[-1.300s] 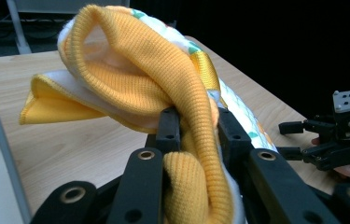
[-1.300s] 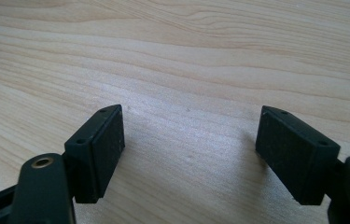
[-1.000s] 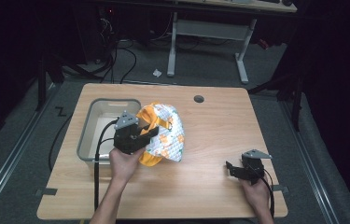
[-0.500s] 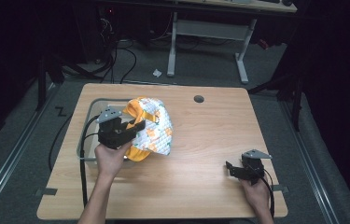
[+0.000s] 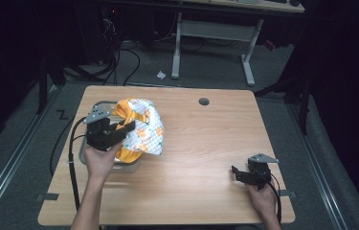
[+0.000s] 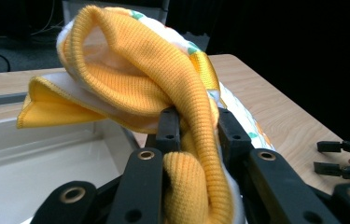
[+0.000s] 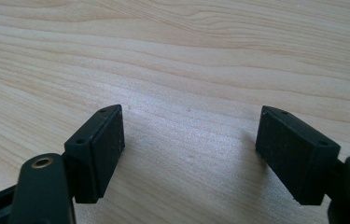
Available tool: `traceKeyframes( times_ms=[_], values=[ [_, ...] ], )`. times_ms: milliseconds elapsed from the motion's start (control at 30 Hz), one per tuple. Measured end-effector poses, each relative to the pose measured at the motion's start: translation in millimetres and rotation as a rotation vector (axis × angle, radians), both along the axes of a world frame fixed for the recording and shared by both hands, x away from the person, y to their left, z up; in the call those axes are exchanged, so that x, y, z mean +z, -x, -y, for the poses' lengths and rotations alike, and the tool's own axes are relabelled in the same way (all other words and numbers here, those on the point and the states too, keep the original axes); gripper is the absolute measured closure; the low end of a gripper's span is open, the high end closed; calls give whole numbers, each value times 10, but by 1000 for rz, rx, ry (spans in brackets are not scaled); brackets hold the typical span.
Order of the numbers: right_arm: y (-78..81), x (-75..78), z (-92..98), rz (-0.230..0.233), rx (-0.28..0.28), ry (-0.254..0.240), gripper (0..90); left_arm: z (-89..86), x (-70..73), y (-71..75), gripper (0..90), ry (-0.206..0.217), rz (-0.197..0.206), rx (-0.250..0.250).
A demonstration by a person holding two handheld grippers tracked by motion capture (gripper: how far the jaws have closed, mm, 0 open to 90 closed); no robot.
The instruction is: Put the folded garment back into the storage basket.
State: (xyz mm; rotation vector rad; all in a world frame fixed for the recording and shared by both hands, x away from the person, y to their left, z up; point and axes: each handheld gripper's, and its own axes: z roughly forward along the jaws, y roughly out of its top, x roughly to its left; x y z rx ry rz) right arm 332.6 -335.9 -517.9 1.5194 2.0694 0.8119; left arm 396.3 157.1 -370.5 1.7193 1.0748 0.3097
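Over at the left edge of the bench (image 5: 201, 158), the yellow-trimmed cloth (image 5: 141, 128) is clamped by its ribbed band in the left claw (image 6: 195, 122), hanging half above the clear bin (image 5: 87, 146). To land it well, the bundle should be centred above the bin before it's let go, so the trailing patterned part isn't draped on the rim. Further right, the right claw (image 7: 189, 151) is parked wide open, nothing held, well apart.

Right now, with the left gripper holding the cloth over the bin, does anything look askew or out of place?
Only one thing: the bunched yellow-and-white patterned cloth, clamped in the left gripper, hangs half over the clear plastic bin's rim and half over the wooden table. Nothing looks spilled or damaged. The right gripper is open above bare wood.
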Motion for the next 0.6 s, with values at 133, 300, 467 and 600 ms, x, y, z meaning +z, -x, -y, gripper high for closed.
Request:
traceKeyframes(
  times_ms=[133,300,467,600],
  values=[
    [0,0,0,0,0,0,238,-73,3,-14,744,-6,-1,15],
    [0,0,0,0,0,0,238,-139,3,-33,744,-12,-2,25],
    [0,0,0,0,0,0,238,-213,-19,-74,744,-14,-16,37],
    [0,0,0,0,0,0,238,-267,-49,-104,743,-21,-31,43]
  ],
)
